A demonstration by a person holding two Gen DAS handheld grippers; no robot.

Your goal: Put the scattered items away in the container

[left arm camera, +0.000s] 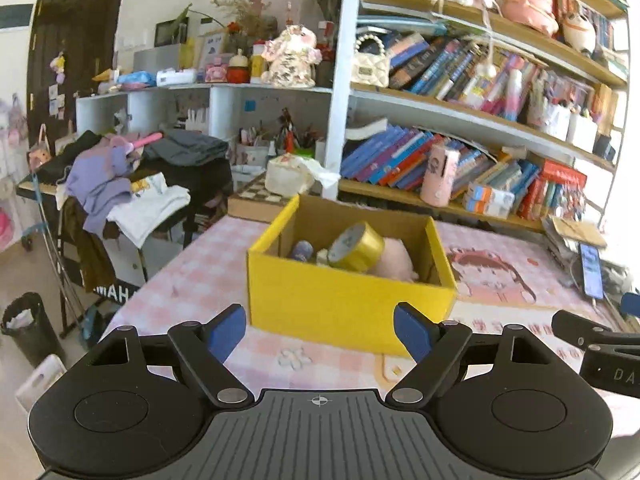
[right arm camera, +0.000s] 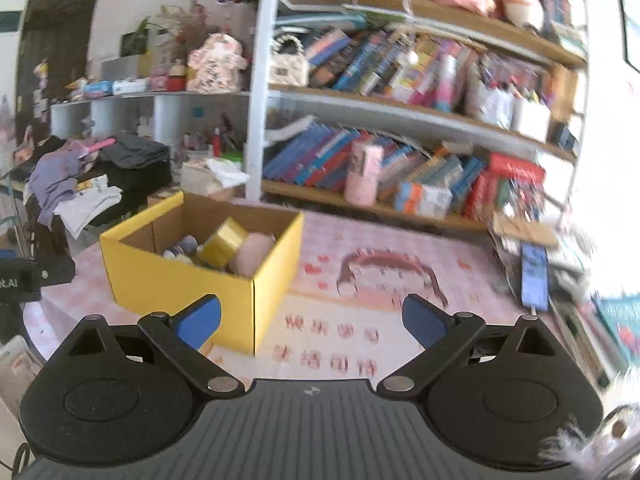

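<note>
Blue pads of the left tool (left arm camera: pixel 320 332) stand wide apart at the near edge of its view, with nothing between them, and the pink checked surface (left arm camera: pixel 192 280) shows through the gap. Just beyond them sits the yellow box (left arm camera: pixel 344 304), open at the top, its near wall facing this tool. Inside lie a gold roll of tape (left arm camera: pixel 356 246), a pink plush (left arm camera: pixel 394 262) to its right, and a small bluish item (left arm camera: pixel 302 250) to its left that is too small to name. The right tool (right arm camera: pixel 312 322) is likewise spread wide and empty; in its view the box (right arm camera: pixel 180 280) stands to the left, its corner just past the left pad, with the gold roll (right arm camera: pixel 224 242) and plush (right arm camera: pixel 252 258) again visible inside. On the bare stretch of surface (right arm camera: pixel 360 288) around the box, no loose item shows in either view; a phone (right arm camera: pixel 534 278) and stacked papers lie at the far right edge, and whether they count as part of the task cannot be told. Judging by that, the tidying looks finished or very nearly so. Both tools point slightly downward toward the surface from the near side, side by side, with the right tool's arm (left arm camera: pixel 600 340) showing at the right edge of the left view.
</note>
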